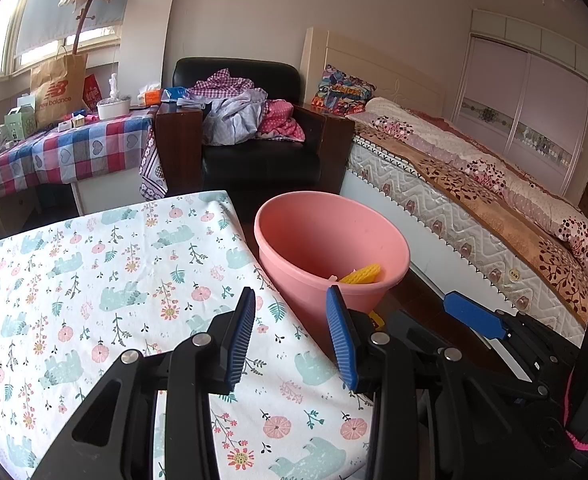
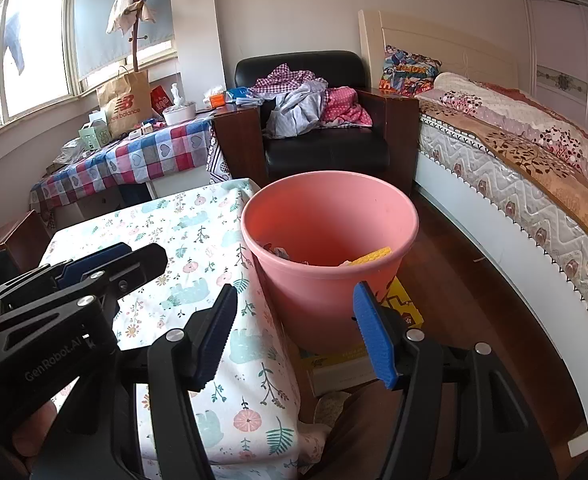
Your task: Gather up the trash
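Note:
A pink bucket (image 1: 326,240) (image 2: 334,216) stands on the floor beside the table with the floral cloth (image 1: 114,280) (image 2: 190,240). Inside it lie a yellow ribbed piece (image 1: 364,274) (image 2: 374,258) and some crumpled scraps (image 2: 282,252). My left gripper (image 1: 294,336) hovers open over the table's right edge with nothing between its blue pads. My right gripper (image 2: 302,328) is open and empty too, just before the bucket. In the right wrist view the left gripper (image 2: 94,268) shows at the left. The right gripper's blue fingertip (image 1: 470,314) shows in the left wrist view.
The bucket rests on a yellow flat box (image 2: 406,308) on the wooden floor. A bed (image 1: 474,200) runs along the right. Behind stand a black armchair (image 1: 254,152) heaped with clothes and a checked-cloth table (image 1: 62,148) with a paper bag and boxes.

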`<state>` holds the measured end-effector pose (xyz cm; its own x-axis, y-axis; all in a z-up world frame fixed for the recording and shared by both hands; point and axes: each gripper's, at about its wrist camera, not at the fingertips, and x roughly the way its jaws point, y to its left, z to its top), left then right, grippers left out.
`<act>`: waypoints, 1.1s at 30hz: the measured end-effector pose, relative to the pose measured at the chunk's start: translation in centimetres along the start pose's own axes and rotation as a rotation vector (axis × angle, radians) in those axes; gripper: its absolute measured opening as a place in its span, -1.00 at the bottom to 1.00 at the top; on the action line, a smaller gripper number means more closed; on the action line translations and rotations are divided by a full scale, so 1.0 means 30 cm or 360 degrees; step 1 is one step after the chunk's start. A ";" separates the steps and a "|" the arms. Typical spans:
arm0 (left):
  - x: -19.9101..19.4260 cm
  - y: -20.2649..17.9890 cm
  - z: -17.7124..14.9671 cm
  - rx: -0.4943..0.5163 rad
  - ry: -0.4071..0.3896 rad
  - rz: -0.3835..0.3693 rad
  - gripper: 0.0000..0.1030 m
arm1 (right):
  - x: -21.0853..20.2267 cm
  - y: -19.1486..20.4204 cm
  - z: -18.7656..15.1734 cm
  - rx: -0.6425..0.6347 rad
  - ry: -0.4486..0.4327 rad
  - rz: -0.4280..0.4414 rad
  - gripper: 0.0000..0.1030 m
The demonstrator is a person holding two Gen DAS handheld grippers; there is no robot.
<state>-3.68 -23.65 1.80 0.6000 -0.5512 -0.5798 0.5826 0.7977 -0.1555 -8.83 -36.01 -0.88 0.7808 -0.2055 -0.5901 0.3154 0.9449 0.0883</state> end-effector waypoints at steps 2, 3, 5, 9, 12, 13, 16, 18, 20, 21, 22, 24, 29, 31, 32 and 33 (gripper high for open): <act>0.000 0.000 -0.002 0.0000 0.0002 0.0000 -0.29 | 0.001 0.000 -0.001 0.0001 0.0003 0.0001 0.18; 0.000 0.000 -0.002 -0.0001 0.0002 0.0000 -0.29 | 0.000 0.001 -0.004 0.0001 0.0004 0.0002 0.18; 0.001 0.002 -0.006 -0.0002 0.0006 0.0000 -0.29 | 0.000 0.003 -0.008 0.0001 0.0005 0.0001 0.18; 0.006 0.005 -0.009 -0.0003 0.0013 0.0000 -0.29 | 0.000 0.002 -0.008 0.0001 0.0006 0.0000 0.18; 0.006 0.007 -0.012 -0.0005 0.0016 -0.0002 -0.29 | 0.001 0.000 -0.004 0.0002 0.0005 0.0001 0.18; 0.006 0.007 -0.014 -0.0004 0.0014 -0.0001 -0.29 | 0.001 0.000 -0.003 0.0002 0.0004 0.0000 0.18; 0.007 0.008 -0.013 -0.0004 0.0015 -0.0004 -0.29 | 0.001 -0.001 -0.002 0.0002 0.0005 0.0000 0.18; 0.006 0.007 -0.013 -0.0004 0.0013 -0.0002 -0.29 | 0.001 -0.001 -0.002 0.0003 0.0005 0.0001 0.18; 0.007 0.006 -0.011 -0.0002 0.0014 -0.0001 -0.29 | 0.001 -0.002 -0.001 0.0002 0.0005 0.0001 0.18; 0.007 0.006 -0.011 -0.0002 0.0013 -0.0005 -0.29 | 0.001 -0.001 -0.002 0.0003 0.0005 0.0001 0.18; 0.008 0.006 -0.011 -0.0002 0.0014 -0.0004 -0.29 | 0.001 -0.001 -0.003 0.0003 0.0007 0.0001 0.18; 0.008 0.005 -0.010 -0.0003 0.0014 -0.0006 -0.29 | 0.000 -0.001 -0.004 0.0002 0.0007 0.0000 0.18; 0.010 0.006 -0.011 -0.0005 0.0017 -0.0007 -0.29 | 0.002 -0.003 0.001 0.0003 0.0006 0.0001 0.18; 0.012 0.005 -0.012 -0.0003 0.0018 -0.0007 -0.29 | 0.001 -0.002 -0.009 0.0004 0.0010 0.0000 0.18; 0.012 0.006 -0.013 -0.0003 0.0019 -0.0008 -0.29 | 0.003 -0.004 -0.014 0.0004 0.0011 -0.0001 0.18; 0.013 0.007 -0.015 -0.0004 0.0020 -0.0009 -0.29 | 0.004 -0.005 -0.021 0.0004 0.0013 -0.0002 0.18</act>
<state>-3.58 -23.58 1.20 0.5900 -0.5524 -0.5889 0.5843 0.7955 -0.1608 -9.12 -36.01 -1.47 0.7760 -0.2044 -0.5966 0.3177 0.9439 0.0899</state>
